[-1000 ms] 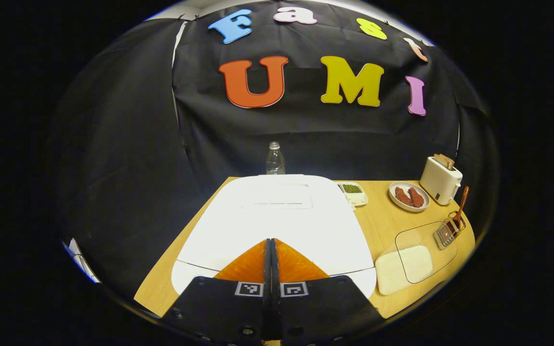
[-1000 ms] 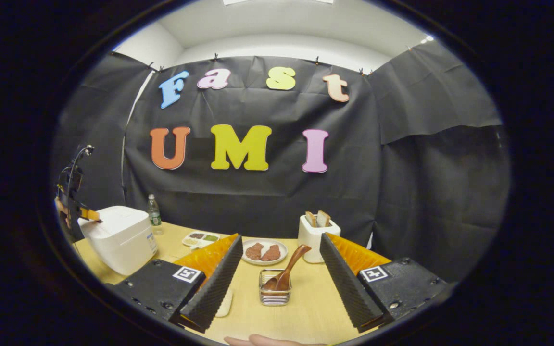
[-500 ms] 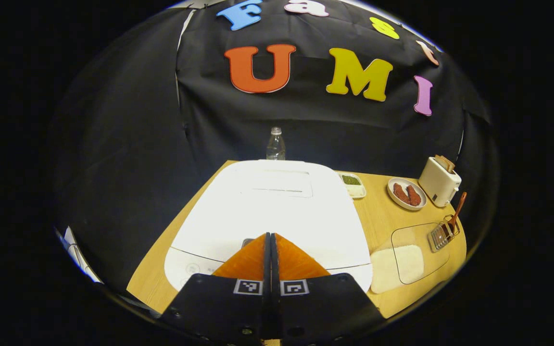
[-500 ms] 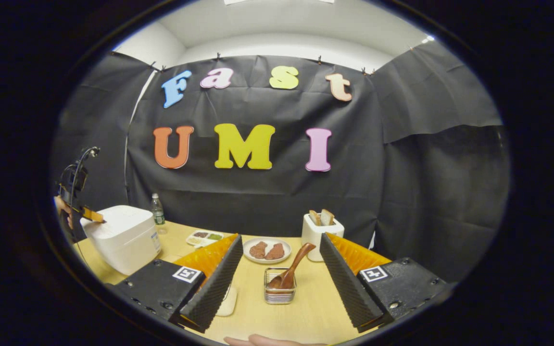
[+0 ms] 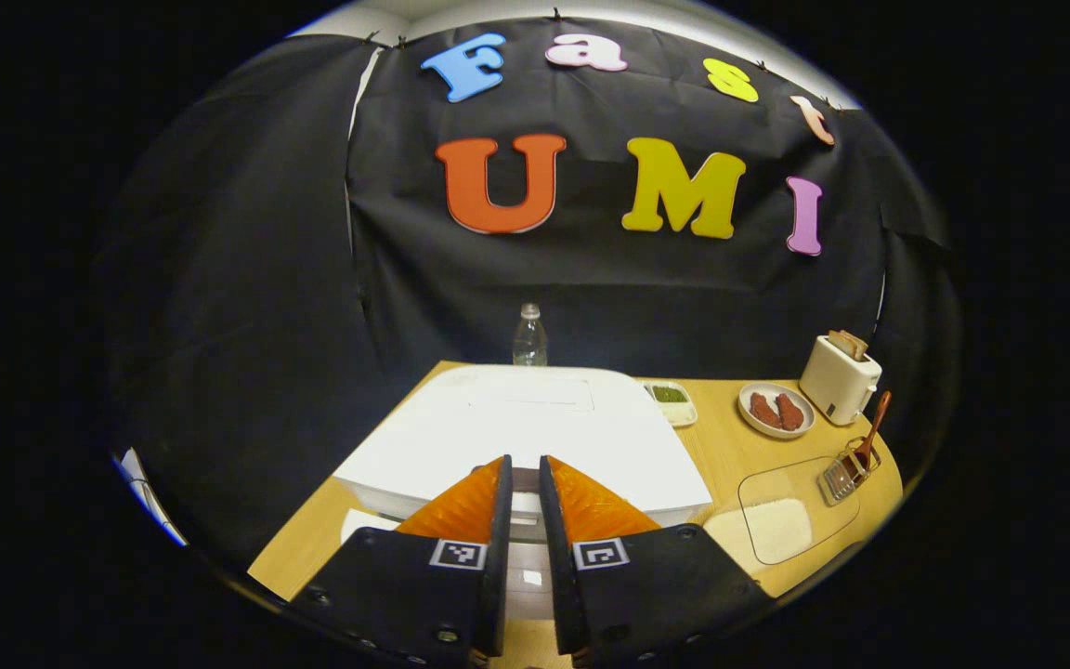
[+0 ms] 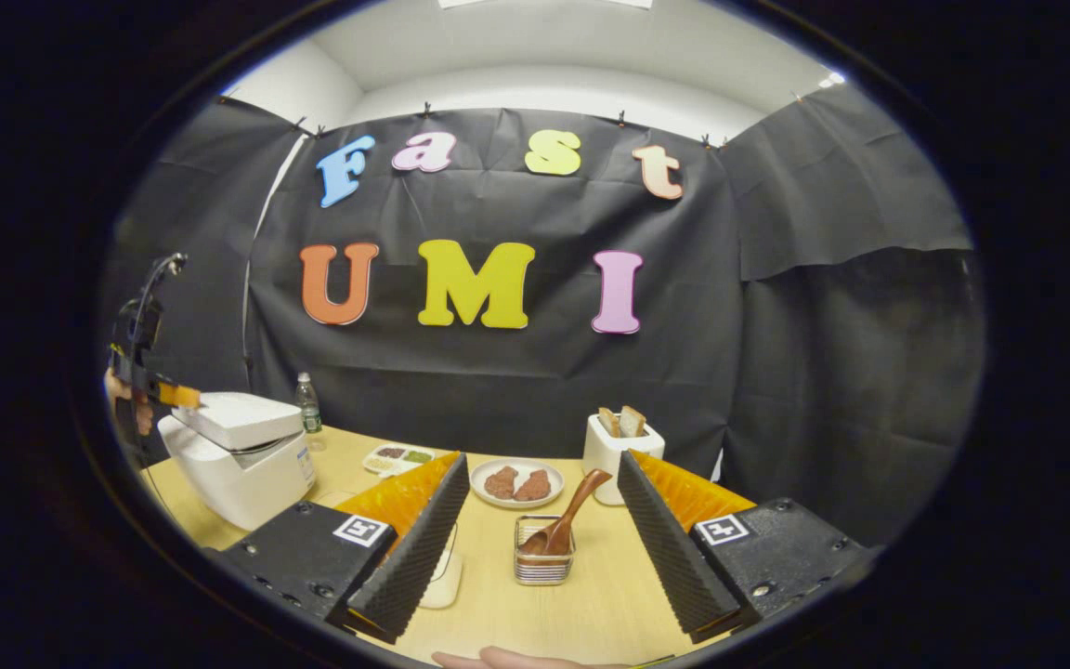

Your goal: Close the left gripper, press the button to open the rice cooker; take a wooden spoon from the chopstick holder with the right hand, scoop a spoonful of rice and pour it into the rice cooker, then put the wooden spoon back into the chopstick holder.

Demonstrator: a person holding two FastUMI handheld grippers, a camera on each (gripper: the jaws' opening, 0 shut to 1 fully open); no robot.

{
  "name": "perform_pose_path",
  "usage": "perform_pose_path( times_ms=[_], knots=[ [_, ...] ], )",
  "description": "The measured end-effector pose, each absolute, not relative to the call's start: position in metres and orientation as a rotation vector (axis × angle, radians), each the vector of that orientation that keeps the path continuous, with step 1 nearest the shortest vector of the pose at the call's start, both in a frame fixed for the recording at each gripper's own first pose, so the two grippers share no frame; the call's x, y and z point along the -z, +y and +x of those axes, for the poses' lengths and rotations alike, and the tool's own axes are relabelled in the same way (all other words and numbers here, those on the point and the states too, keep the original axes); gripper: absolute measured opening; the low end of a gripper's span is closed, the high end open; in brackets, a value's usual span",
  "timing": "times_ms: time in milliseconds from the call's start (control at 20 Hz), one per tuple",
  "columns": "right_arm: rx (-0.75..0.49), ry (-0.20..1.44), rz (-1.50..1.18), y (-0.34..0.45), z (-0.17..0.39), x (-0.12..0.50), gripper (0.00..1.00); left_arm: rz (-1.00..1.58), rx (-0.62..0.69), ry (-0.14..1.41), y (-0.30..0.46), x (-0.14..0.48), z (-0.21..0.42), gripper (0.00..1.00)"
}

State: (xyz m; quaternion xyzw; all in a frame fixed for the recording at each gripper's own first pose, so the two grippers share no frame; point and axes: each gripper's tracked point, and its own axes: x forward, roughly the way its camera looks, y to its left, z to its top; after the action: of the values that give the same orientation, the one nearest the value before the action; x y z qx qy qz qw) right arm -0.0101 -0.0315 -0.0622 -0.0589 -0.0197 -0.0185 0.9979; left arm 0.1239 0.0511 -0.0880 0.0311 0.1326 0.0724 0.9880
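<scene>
Left gripper (image 5: 521, 469): fingers nearly together, narrow gap, holding nothing, at cooker (image 5: 535, 437) front edge.
Cooker lid (image 6: 240, 418): ajar, raised off body.
Right gripper (image 6: 542, 506): fingers wide apart, empty, above table (image 6: 591, 604).
Spoon (image 6: 565, 525): leaning in holder (image 6: 542, 564), between the right fingers, untouched.

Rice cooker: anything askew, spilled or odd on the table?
No spill or damage. The rice cooker lid is lifted, with a gap along its front edge, as expected once the button is pressed. The wooden spoon leans in the chopstick holder, and the right tool is open short of it.
</scene>
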Motion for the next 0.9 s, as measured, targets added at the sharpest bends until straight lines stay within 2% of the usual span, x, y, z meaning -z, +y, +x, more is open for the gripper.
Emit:
perform_pose_path(
  times_ms=[100, 150, 200, 250, 300, 350, 600, 900],
  knots=[
    [0.033, -0.050, -0.127, -0.030, -0.015, 0.059, 1.00, 0.064, -0.160, 0.224, 0.046, 0.066, 0.113, 0.52],
    [0.033, -0.056, -0.131, -0.031, -0.017, 0.058, 1.00, 0.045, -0.144, 0.220, 0.041, 0.061, 0.106, 0.57],
    [0.033, -0.060, -0.133, -0.031, -0.019, 0.057, 1.00, 0.031, -0.129, 0.212, 0.036, 0.057, 0.100, 0.57],
    [0.034, -0.062, -0.136, -0.031, -0.020, 0.057, 1.00, 0.026, -0.122, 0.203, 0.034, 0.053, 0.097, 0.68],
    [0.034, -0.063, -0.139, -0.031, -0.020, 0.056, 1.00, 0.028, -0.123, 0.188, 0.034, 0.049, 0.092, 0.91],
    [0.033, -0.063, -0.140, -0.031, -0.020, 0.057, 1.00, 0.032, -0.125, 0.171, 0.034, 0.044, 0.091, 0.97],
    [0.027, -0.044, -0.138, -0.033, -0.015, 0.064, 1.00, 0.063, -0.138, 0.114, 0.035, 0.035, 0.074, 0.96],
    [0.063, -0.003, -0.118, -0.054, 0.023, 0.089, 1.00, 0.055, -0.104, 0.070, 0.028, 0.036, 0.051, 0.96]
  ],
)
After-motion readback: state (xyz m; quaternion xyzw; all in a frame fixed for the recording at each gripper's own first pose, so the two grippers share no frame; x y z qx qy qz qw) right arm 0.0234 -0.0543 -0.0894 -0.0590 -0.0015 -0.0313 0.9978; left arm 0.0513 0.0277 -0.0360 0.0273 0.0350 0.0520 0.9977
